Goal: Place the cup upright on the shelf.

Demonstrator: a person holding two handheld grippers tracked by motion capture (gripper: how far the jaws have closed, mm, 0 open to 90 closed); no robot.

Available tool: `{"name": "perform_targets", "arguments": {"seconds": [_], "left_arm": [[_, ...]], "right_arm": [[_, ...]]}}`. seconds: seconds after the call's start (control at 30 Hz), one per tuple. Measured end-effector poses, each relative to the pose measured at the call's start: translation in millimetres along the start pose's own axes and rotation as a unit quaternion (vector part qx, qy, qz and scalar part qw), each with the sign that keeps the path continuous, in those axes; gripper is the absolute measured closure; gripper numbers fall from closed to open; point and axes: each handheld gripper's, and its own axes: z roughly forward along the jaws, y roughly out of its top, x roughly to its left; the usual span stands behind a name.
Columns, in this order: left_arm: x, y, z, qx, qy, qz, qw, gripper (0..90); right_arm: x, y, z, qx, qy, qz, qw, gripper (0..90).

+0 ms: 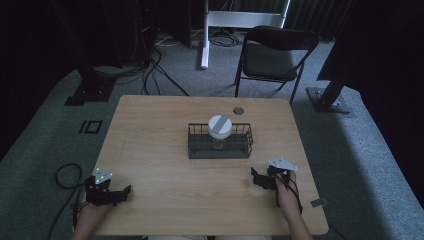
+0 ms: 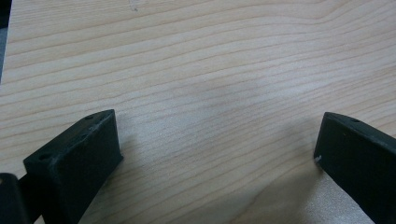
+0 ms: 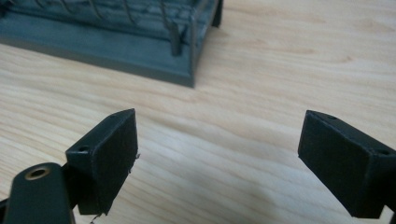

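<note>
The person's two forearms enter from the near edge of the wooden table point(image 1: 165, 150), one at each near corner, well apart from each other. The left gripper point(image 1: 124, 191) sits low over the near-left corner with its jaws pointing right, across the table; in the left gripper view the left gripper point(image 2: 217, 140) has its jaws spread wide, with bare wood grain between them and nothing held. The right gripper point(image 1: 254, 176) rests near the right edge, the hand point(image 1: 287, 192) behind it and its jaws aimed left toward the middle of the table. In the right gripper view the right gripper point(image 3: 217, 140) is likewise wide open and empty — only tabletop lies between its pads.

The wire basket point(image 1: 220, 145) stands at the table's centre, well ahead of both grippers, and a jar point(image 1: 219, 131) with a white lid stands upright inside it (the grey stripe runs across the lid). The right gripper view catches a corner of the wire basket point(image 3: 140, 51), cut off by the top edge and blurred. The jar's glass body is dim behind the wires — its contents cannot be made out. Beyond the table stands a folding chair point(image 1: 272, 55), and the room behind it is too dark to read.
</note>
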Motion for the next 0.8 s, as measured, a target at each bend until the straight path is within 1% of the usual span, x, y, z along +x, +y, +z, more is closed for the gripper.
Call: {"name": "perform_targets", "arguments": {"seconds": [0.33,0.53,0.63,0.7,0.8], "left_arm": [[0.0,0.0,0.0,0.000,0.000,0.000,1.0000,0.6],[0.0,0.0,0.0,0.000,0.000,0.000,1.0000,0.6],[0.0,0.0,0.0,0.000,0.000,0.000,1.0000,0.6],[0.0,0.0,0.0,0.000,0.000,0.000,1.0000,0.6],[0.0,0.0,0.0,0.000,0.000,0.000,1.0000,0.6]], "right_arm": [[-15.0,-12.9,-0.1,0.015,-0.023,0.010,0.9996,11.8],[-22.1,-16.8,0.7,0.024,-0.034,0.012,0.9991,11.8],[-24.7,-17.1,0.3,0.023,-0.041,0.014,0.9988,11.8],[-26.7,-17.6,0.0,0.028,-0.045,0.012,0.9985,11.8],[-30.7,-18.7,-0.6,0.038,-0.053,0.017,0.9977,11.8]]}}
